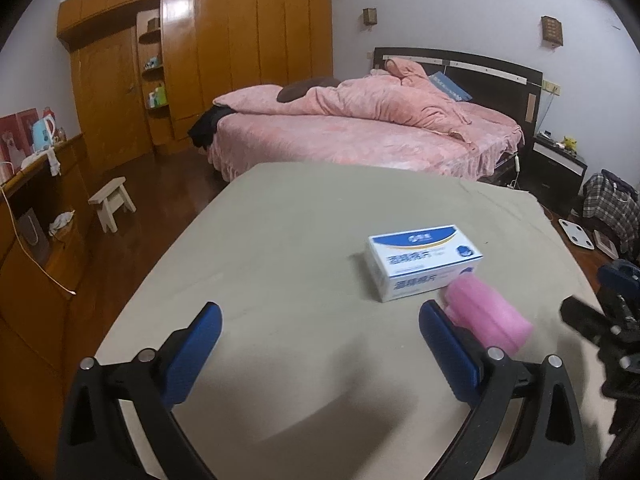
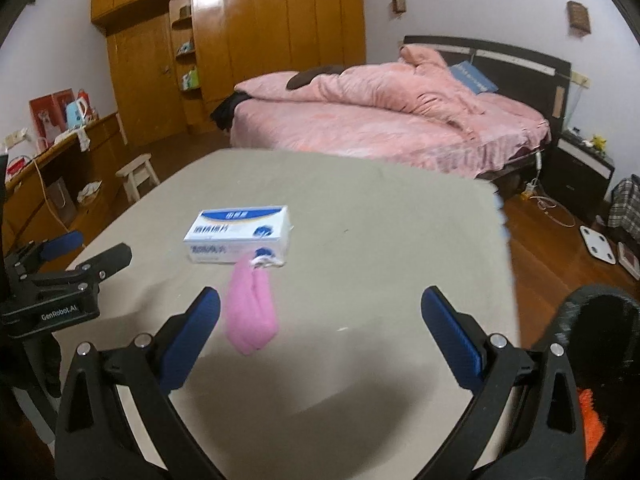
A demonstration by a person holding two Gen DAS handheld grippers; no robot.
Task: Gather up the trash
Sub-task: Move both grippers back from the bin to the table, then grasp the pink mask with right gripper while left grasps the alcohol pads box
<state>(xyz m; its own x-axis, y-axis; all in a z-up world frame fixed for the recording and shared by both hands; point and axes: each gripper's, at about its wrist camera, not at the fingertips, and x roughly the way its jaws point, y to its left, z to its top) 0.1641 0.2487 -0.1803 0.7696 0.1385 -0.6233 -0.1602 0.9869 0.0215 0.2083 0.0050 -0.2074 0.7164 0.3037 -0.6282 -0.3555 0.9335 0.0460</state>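
Both of my grippers hang over the beige-covered table (image 1: 280, 240), both spread wide with nothing between the blue pads. My left gripper (image 1: 320, 340) has the pink foam piece (image 1: 488, 316) just past its right fingertip, slightly outside the gap, and the white-and-blue box (image 1: 424, 260) sits just beyond that, the foam touching or overlapping its near corner. From my right gripper (image 2: 320, 320), the same pink foam piece (image 2: 250, 316) lies just inside the left fingertip, close to it, with the box (image 2: 238, 236) farther ahead and left. A small crumpled white scrap (image 2: 264, 261) sits at the box's near edge, by the foam's far end. Bare cloth stretches ahead and right of the box to the table's far edge and right corner (image 2: 496, 196). Beyond it lie wooden floor (image 2: 532, 240) and the pink bed (image 2: 380, 120).
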